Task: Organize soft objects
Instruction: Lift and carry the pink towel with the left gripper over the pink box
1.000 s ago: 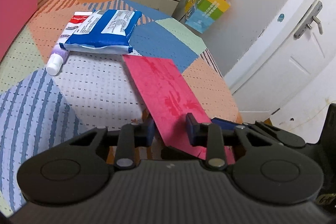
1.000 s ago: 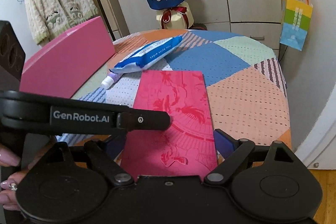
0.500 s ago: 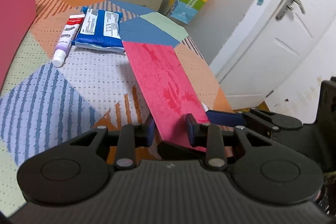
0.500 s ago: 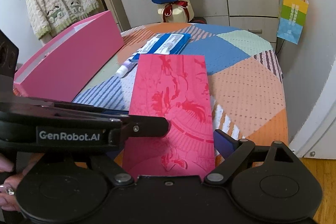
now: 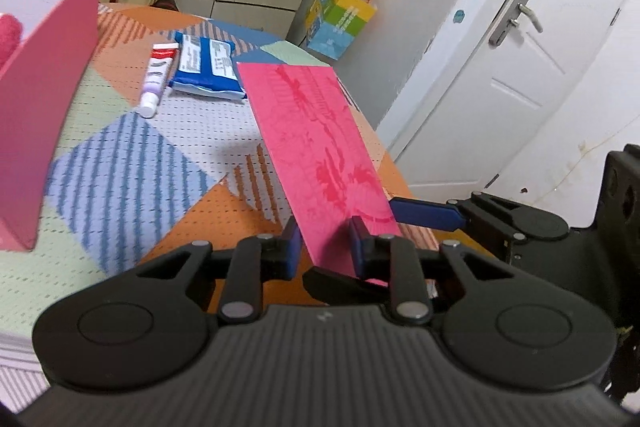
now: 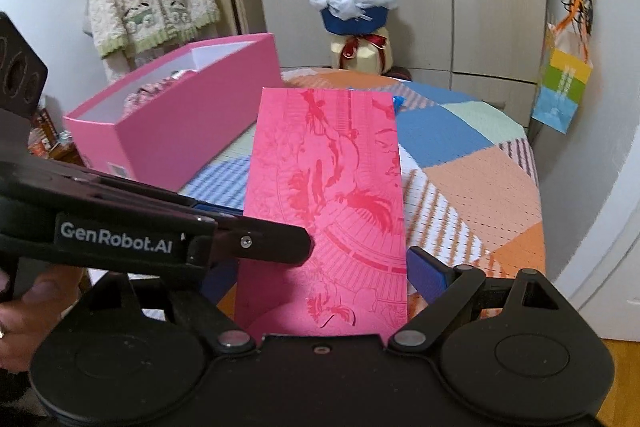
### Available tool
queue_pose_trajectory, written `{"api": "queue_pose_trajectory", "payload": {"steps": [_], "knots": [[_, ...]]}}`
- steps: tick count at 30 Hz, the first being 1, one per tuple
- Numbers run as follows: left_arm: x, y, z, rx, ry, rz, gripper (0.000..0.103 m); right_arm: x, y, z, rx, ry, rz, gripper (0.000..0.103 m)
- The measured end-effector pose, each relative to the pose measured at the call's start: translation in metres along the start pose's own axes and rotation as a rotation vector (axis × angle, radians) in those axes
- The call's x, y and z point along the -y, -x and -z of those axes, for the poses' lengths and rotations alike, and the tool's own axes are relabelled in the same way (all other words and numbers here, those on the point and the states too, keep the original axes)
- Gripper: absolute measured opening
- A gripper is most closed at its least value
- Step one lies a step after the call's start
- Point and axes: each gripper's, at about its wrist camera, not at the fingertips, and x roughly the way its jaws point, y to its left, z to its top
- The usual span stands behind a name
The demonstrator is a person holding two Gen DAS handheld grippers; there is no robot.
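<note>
Two claws at red envelope (image 6: 324, 203) — left claw (image 5: 325, 251) gripping near edge.

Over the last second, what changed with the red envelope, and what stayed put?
The flat red patterned envelope has been lifted higher off the patchwork tablecloth, still pinched by the left gripper, the right gripper straddling it. The toothpaste tube, blue packet and pink box stayed put.

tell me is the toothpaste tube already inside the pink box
No, the toothpaste tube lies on the patchwork tablecloth beside the blue packet, outside the pink box.
</note>
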Motion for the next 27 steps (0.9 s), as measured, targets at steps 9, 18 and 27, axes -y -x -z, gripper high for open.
{"api": "queue_pose_trajectory", "payload": {"steps": [9,18,27], "knots": [[-0.009,0.053,0.000,-0.010,0.028,0.000,0.024,-0.042,0.024,-0.014,0.007,0.077,-0.040,0.092],[-0.022,0.116,-0.004,0.064,0.008,-0.050,0.023,-0.086,0.035,-0.039,0.072,0.153,-0.135,0.092],[-0.066,0.154,-0.042,0.111,0.030,-0.093,0.023,-0.117,0.007,-0.085,0.109,0.102,-0.235,0.092]]}}
